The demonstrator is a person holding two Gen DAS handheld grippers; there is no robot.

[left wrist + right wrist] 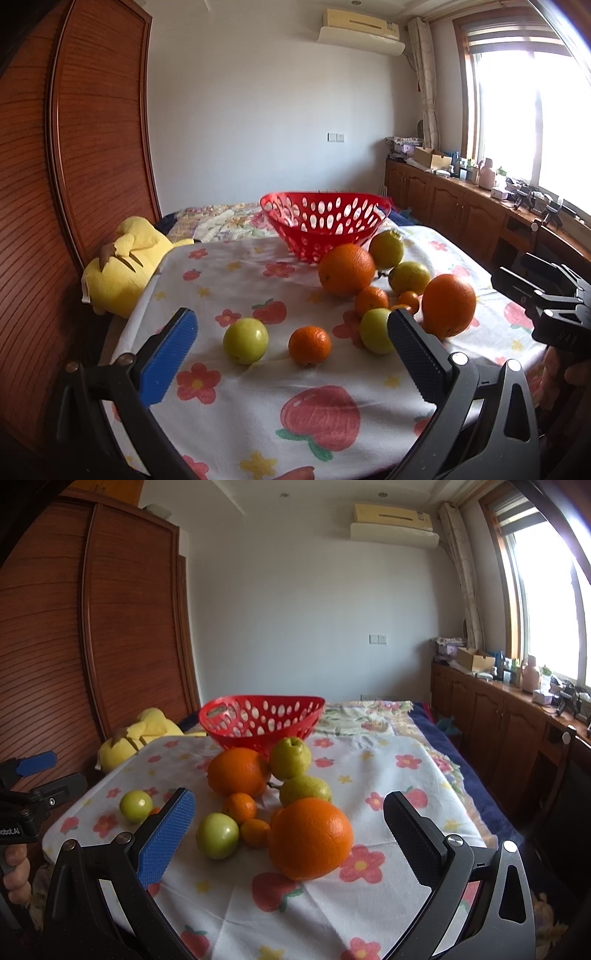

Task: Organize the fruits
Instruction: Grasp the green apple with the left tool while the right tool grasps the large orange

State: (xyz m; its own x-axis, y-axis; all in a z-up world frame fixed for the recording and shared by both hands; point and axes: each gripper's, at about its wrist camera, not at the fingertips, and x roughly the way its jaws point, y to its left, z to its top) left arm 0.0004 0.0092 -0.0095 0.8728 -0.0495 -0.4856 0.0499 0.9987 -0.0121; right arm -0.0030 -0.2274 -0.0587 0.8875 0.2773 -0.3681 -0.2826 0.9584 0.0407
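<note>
A red perforated basket stands empty at the far side of the flowered cloth. In front of it lie two large oranges, several small mandarins, green apples and pears. My left gripper is open and empty, above the near cloth, facing a green apple and a mandarin. My right gripper is open and empty, with the near large orange just ahead between its fingers. Each gripper shows at the edge of the other's view.
A yellow plush toy lies at the table's left edge beside a wooden wardrobe. A bed with a flowered cover lies behind the table. Low wooden cabinets with clutter run under the window on the right.
</note>
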